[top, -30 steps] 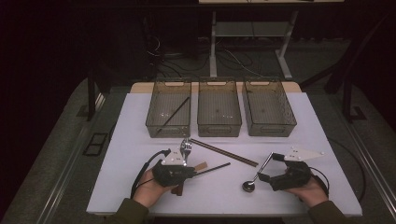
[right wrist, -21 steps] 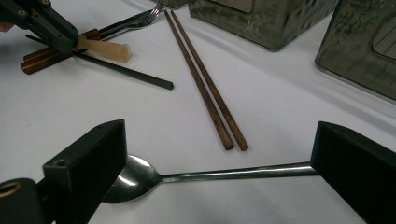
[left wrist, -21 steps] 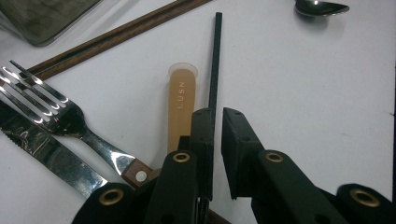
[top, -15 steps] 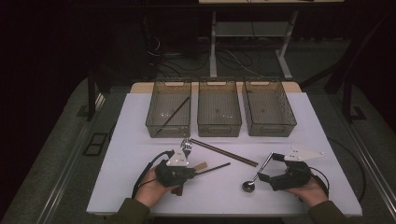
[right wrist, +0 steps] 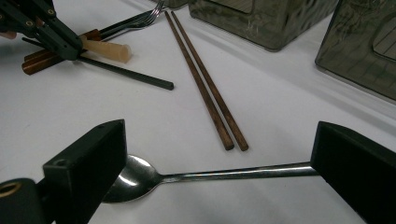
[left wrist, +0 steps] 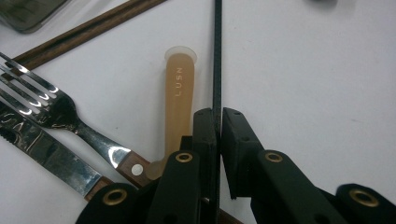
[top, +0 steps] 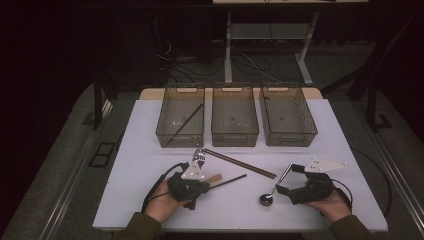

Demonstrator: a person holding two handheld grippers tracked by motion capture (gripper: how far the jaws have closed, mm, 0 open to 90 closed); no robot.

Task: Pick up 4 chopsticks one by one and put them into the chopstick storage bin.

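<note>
The room is dark all around, and only the white table looks bright. Up close the fork and the knife shine with white glare. The spoon casts a soft shadow. The nearest black jaws look blurry.

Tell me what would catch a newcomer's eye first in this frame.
Most striking is the left hand-held gripper, near the table's front edge, shut on a thin black chopstick beside a fork and knife. To the right, the right hand-held gripper stands open around a steel spoon lying on the white table. Three tinted bins line the far side.
</note>
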